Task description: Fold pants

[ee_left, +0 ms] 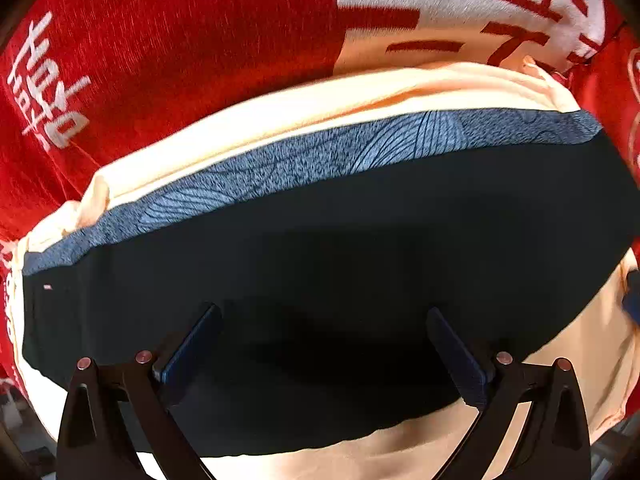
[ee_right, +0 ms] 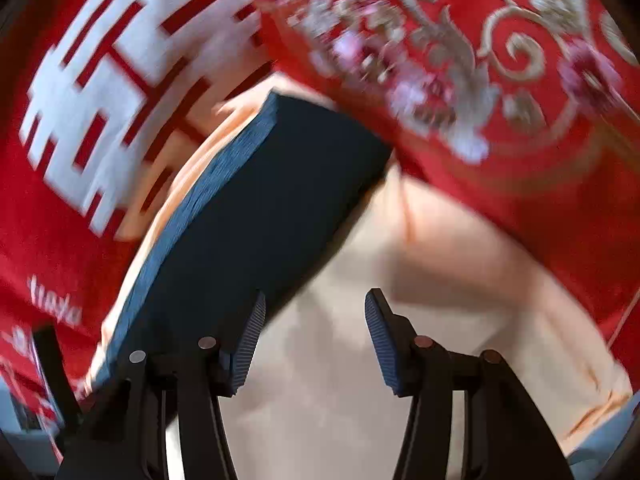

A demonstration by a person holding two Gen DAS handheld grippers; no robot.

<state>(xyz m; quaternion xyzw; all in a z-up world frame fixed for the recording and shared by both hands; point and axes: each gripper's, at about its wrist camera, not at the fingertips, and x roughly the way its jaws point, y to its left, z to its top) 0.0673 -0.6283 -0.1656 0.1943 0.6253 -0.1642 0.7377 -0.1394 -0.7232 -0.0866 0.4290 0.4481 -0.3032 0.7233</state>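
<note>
A: Our left tongs (ee_left: pixel 320 344) are wide apart and hold nothing. They hang right over the dark pants (ee_left: pixel 320 272), maybe so we can press or pinch them next.

B: And our right tongs (ee_right: pixel 316 332) are wide too, holding nothing. They hang over the peach cloth (ee_right: pixel 420 300), just beside the short end of the pants (ee_right: pixel 256 216).

A: The pants look folded into a flat bundle. A blue band (ee_left: pixel 304 156) runs along the edge far from our left tongs.

B: In our left view the long way of the pants goes side to side. In our right view it slants away, up and to the right.

A: The peach cloth (ee_left: pixel 288 116) lies under the pants, and past it is the red cover (ee_left: pixel 180 40) with white marks.

B: We think the fold is almost done.
</note>
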